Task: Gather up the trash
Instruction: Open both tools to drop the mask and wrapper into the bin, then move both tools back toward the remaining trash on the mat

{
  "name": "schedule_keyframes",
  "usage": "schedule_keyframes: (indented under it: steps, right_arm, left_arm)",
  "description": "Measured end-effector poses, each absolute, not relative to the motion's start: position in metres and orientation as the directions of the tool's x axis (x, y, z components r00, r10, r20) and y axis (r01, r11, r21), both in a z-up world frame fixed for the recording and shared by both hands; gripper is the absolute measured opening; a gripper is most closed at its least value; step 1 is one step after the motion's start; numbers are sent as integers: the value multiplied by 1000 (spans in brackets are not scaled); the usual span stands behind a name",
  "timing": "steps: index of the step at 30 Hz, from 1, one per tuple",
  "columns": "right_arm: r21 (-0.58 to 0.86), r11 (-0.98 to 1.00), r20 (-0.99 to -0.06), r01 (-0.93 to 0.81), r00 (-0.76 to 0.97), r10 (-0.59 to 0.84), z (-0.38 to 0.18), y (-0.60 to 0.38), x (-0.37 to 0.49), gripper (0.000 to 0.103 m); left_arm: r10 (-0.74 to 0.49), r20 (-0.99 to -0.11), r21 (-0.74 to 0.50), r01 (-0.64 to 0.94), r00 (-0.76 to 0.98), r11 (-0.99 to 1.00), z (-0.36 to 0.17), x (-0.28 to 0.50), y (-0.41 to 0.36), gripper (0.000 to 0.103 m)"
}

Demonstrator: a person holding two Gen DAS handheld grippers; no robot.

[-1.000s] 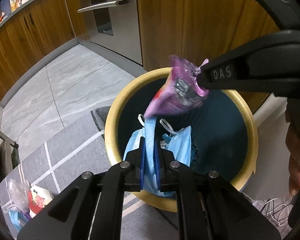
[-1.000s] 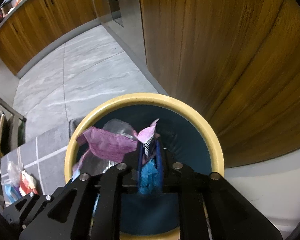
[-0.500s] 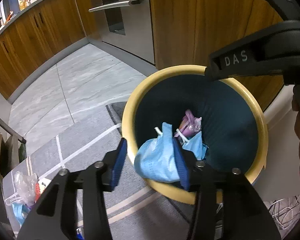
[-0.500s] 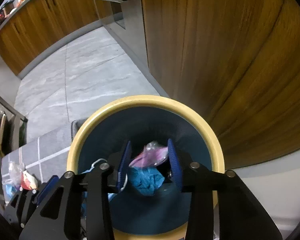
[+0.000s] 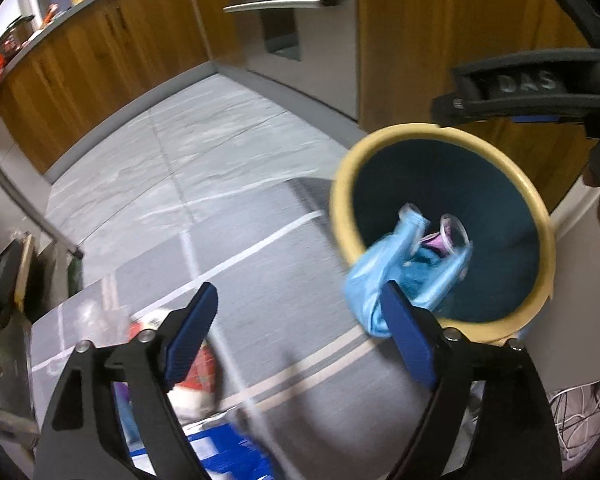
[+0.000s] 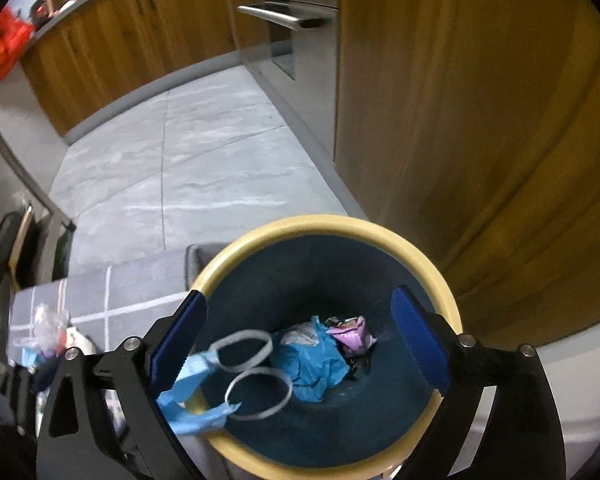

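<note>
A round bin with a yellow rim point(image 5: 340, 204) point(image 6: 340, 222) and a dark blue inside stands on the floor by a wooden cabinet. A light blue face mask point(image 5: 374, 280) point(image 6: 196, 384) hangs over the near rim, its ear loops point(image 6: 252, 360) inside the bin. A purple wrapper point(image 6: 352, 332) point(image 5: 440, 240) and crumpled blue trash point(image 6: 312, 368) lie at the bottom. My left gripper point(image 5: 300, 336) is left of the bin, jaws opening, with nothing between its pads. My right gripper point(image 6: 300, 340) hangs over the bin, jaws opening and empty; one of its fingers point(image 5: 512, 96) shows above the bin's far rim.
A grey rug point(image 5: 284, 300) with white lines lies under the bin. More trash point(image 5: 192, 364) point(image 6: 48, 332) sits on the rug to the left, with a blue and white packet point(image 5: 228, 452) nearer. Wooden cabinets, a steel oven handle point(image 6: 284, 16) and white cables point(image 5: 572, 412) surround the spot.
Both grippers went from shut to wide open. The purple wrapper fell into the bin and the mask dropped onto its rim. The left gripper swung left, away from the bin.
</note>
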State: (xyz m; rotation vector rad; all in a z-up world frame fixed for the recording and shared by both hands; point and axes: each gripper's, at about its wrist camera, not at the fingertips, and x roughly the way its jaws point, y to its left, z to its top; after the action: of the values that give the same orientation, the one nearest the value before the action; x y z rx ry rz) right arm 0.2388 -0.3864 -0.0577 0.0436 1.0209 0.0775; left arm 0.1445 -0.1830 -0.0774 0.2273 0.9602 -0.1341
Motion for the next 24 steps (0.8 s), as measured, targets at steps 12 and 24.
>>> schedule_keyframes:
  steps: [12,24]
  right_arm:
    - [5,962,-815,-273,557,162,-34,-319,213,96]
    - [-51,917,-806,-396,558,197,-24,-280,194,97]
  left_arm:
    - [159,-836,198,20,525,980,-55,123,-91,90]
    - [245,-847,215,-118,472,969,-56,101,-25,91]
